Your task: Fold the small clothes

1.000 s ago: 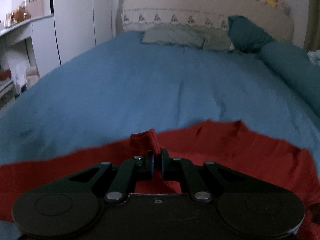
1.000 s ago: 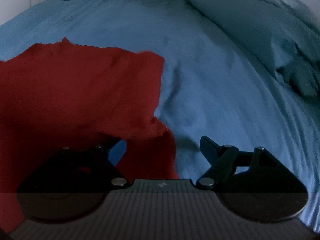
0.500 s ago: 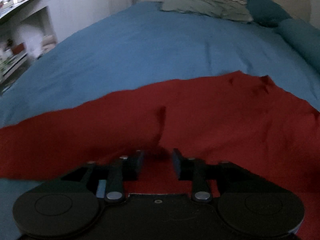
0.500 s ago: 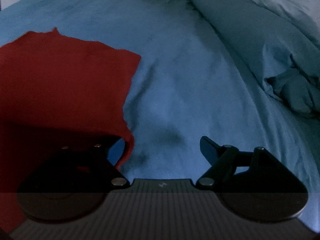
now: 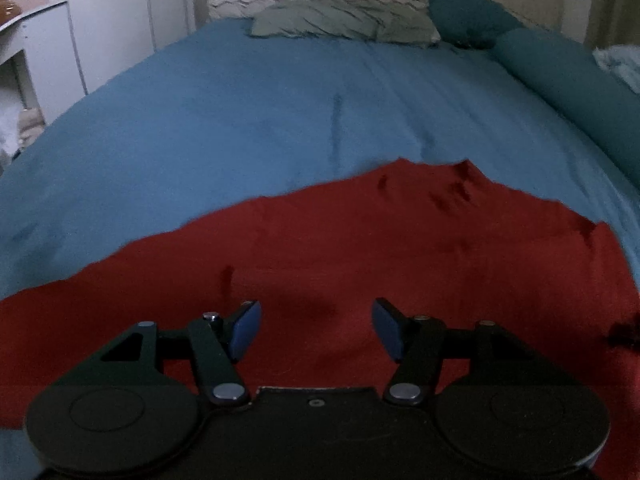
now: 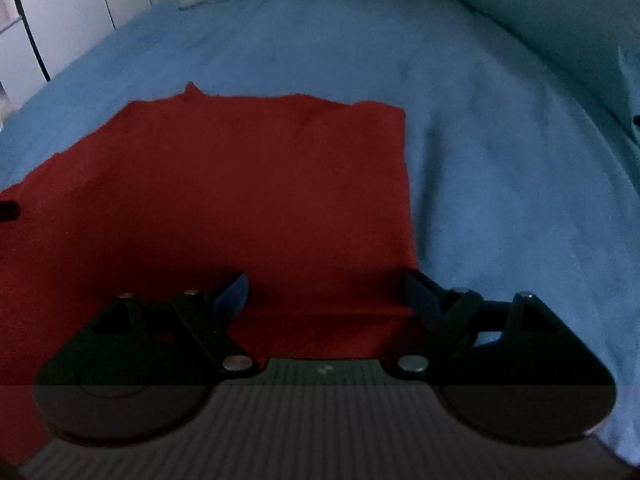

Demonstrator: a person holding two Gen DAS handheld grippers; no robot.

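Note:
A red garment lies spread flat on the blue bedsheet; it also shows in the right wrist view, with its right edge straight and a fold line near the gripper. My left gripper is open and empty just above the red cloth. My right gripper is open and empty over the garment's near right corner. A dark tip of the other gripper shows at each view's edge.
Grey-green pillows and a teal pillow lie at the headboard. A teal bolster runs along the right side. White cabinets stand to the left. A pale blue duvet lies at the right.
My left gripper let go of the red cloth and opened wide. The garment now lies flat. My right gripper stayed open and moved left over the garment's right corner.

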